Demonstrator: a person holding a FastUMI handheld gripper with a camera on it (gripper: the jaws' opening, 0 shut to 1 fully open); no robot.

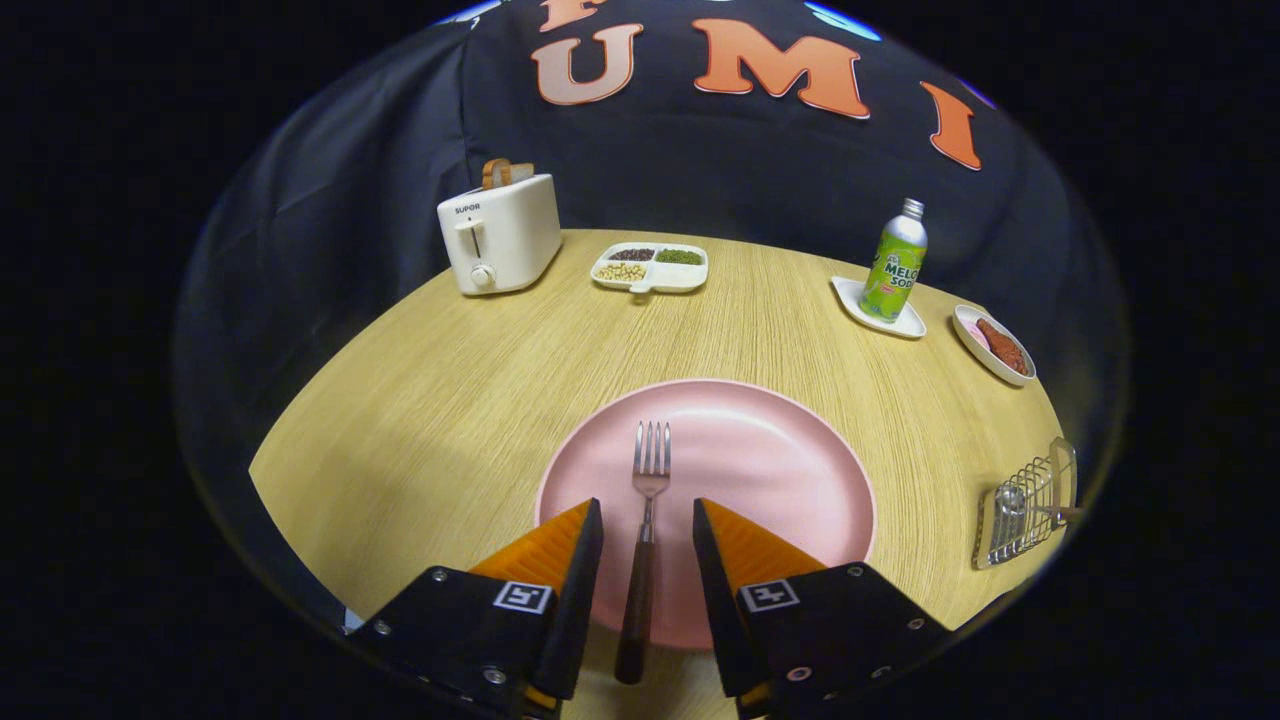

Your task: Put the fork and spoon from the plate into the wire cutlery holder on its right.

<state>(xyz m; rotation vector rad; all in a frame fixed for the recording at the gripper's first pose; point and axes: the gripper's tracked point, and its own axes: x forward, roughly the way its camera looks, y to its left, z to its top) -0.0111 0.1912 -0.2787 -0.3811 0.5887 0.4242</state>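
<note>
A: Fork (648, 480): one, on the pink plate (780, 460), tines to twelve o'clock, dark handle running back over the near rim between my gripper (648, 520) fingers. Fingers spread, either side of the handle, touching nothing that I can see.

B: Containers?

A: Wire cutlery holder (1025, 510): one, at three o'clock of the plate, a spoon (1010, 498) already lying in it. Divided tray (650, 267): one, at twelve o'clock, holding dark beans, green beans and pale beans in separate compartments. Small dish (990, 340): one, at two o'clock, with a reddish piece of food. Saucer (880, 310): one, beside that dish, a green bottle (896, 258) upright on it. Toaster (500, 235): one, at eleven o'clock, a slice of bread standing in its slot.

B: Surface?

A: I log one round wooden table (430, 400), black cloth wall behind.
</note>
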